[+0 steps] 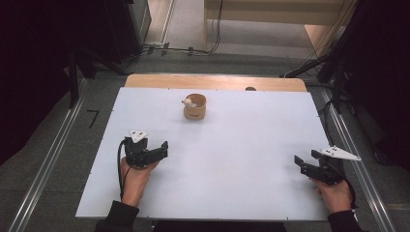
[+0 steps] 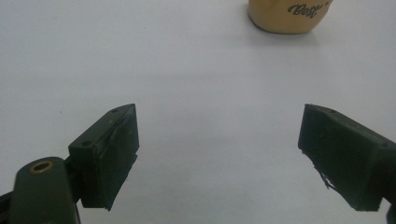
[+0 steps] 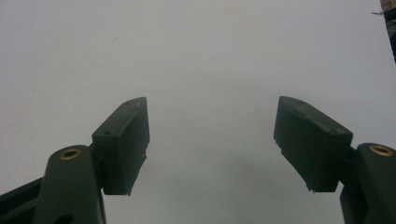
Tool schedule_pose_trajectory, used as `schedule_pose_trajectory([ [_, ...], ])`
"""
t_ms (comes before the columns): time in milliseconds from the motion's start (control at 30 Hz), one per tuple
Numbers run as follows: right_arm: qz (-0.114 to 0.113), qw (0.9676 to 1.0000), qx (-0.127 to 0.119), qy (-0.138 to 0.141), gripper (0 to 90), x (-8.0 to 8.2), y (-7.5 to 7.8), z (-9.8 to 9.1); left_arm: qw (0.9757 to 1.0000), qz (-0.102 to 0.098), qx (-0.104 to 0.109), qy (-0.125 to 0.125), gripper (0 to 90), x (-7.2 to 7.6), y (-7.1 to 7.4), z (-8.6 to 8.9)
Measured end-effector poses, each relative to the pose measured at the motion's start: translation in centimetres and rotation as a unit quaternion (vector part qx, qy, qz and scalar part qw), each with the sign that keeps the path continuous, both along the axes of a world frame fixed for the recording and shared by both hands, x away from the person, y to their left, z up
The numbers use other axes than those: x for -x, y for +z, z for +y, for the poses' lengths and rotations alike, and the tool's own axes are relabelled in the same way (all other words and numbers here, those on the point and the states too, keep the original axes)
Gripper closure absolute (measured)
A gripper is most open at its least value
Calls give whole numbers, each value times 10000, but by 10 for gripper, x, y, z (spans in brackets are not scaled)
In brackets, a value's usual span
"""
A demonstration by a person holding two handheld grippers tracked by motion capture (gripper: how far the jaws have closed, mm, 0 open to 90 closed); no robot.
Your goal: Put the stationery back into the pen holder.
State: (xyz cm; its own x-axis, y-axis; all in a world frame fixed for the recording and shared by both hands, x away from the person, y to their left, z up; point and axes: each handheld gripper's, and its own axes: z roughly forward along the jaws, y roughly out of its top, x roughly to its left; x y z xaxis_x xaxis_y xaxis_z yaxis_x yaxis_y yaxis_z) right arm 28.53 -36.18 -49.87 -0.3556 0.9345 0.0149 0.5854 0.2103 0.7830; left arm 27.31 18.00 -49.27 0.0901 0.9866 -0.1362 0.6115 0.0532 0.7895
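A small tan wooden cup [image 1: 195, 108] stands upright on the white table [image 1: 241, 140], toward the far middle. Something small and white [image 1: 188, 102] pokes out at its rim; I cannot tell what it is. In the left gripper view the cup's base [image 2: 286, 17], with dark script lettering, stands ahead and to the right. My left gripper [image 1: 158, 150] [image 2: 219, 114] rests low over the near left of the table, open and empty. My right gripper [image 1: 305, 158] [image 3: 212, 102] sits at the near right, also open, with bare table between its jaws.
A wooden strip [image 1: 215, 82] runs along the table's far edge. Metal rails [image 1: 53, 159] flank the table on the floor. Cables [image 1: 183, 49] and dark stands lie beyond the far side. Wide white surface separates the two grippers.
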Motion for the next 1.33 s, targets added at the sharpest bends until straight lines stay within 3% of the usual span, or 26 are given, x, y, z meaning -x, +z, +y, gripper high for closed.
schedule_pose_trajectory([
  [1333,17,10000,-34,49,252,2,0,6,9999,117,-76,-31,132,42,-13,18],
])
